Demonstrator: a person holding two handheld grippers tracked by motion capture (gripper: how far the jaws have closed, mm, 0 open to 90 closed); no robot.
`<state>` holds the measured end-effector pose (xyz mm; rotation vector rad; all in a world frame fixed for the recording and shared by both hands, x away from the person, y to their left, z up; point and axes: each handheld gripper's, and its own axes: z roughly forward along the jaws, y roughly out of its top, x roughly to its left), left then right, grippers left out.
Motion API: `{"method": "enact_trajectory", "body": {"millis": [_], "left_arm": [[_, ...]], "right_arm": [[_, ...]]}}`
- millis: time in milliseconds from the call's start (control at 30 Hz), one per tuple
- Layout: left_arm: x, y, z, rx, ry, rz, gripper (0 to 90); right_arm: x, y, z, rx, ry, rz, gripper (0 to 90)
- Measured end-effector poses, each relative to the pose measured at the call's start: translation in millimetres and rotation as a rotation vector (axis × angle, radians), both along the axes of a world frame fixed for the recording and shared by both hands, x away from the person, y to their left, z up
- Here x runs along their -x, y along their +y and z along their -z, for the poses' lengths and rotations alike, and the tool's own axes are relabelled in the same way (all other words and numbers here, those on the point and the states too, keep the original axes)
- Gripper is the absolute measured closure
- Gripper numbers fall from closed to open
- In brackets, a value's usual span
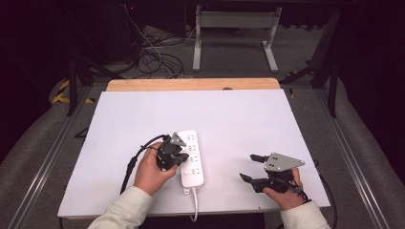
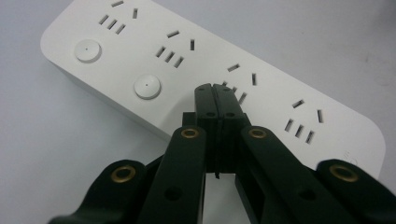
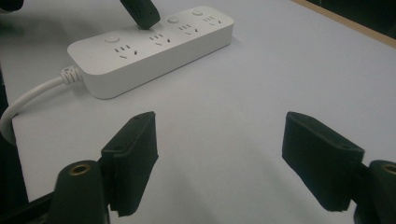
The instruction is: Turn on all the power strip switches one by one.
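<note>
Left tool (image 2: 215, 88) closed, tip on power strip (image 2: 140, 60); right tool (image 3: 233, 154) spread wide, empty.

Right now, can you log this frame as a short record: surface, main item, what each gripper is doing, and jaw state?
surface: white table
main item: white power strip, lying flat, cord toward the person
left gripper: jaws shut, tips down on the power strip's top by a switch button
right gripper: jaws open, nothing between them, apart from the strip
contact: whether a button is being pressed cannot be told
</note>
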<state>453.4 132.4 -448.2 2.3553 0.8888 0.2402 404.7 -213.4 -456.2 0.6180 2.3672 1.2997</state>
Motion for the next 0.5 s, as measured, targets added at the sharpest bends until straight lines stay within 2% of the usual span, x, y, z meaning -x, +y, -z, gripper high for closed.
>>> {"method": "enact_trajectory", "body": {"millis": [100, 433, 500], "left_arm": [[-0.4, 0.4, 0.3, 0.006, 0.01, -0.005, 90.0], [1.0, -1.4, 1.0, -0.003, 0.003, -0.015, 90.0], [0.9, 0.0, 2.4, 0.013, 0.005, -0.019, 90.0]], "right_arm": [[0.2, 0.4, 0.2, 0.0, 0.002, -0.001, 27.3], [-0.2, 0.8, 0.5, 0.002, 0.0, -0.002, 27.3], [0.0, 0.9, 0.4, 0.001, 0.001, -0.001, 27.3]]}}
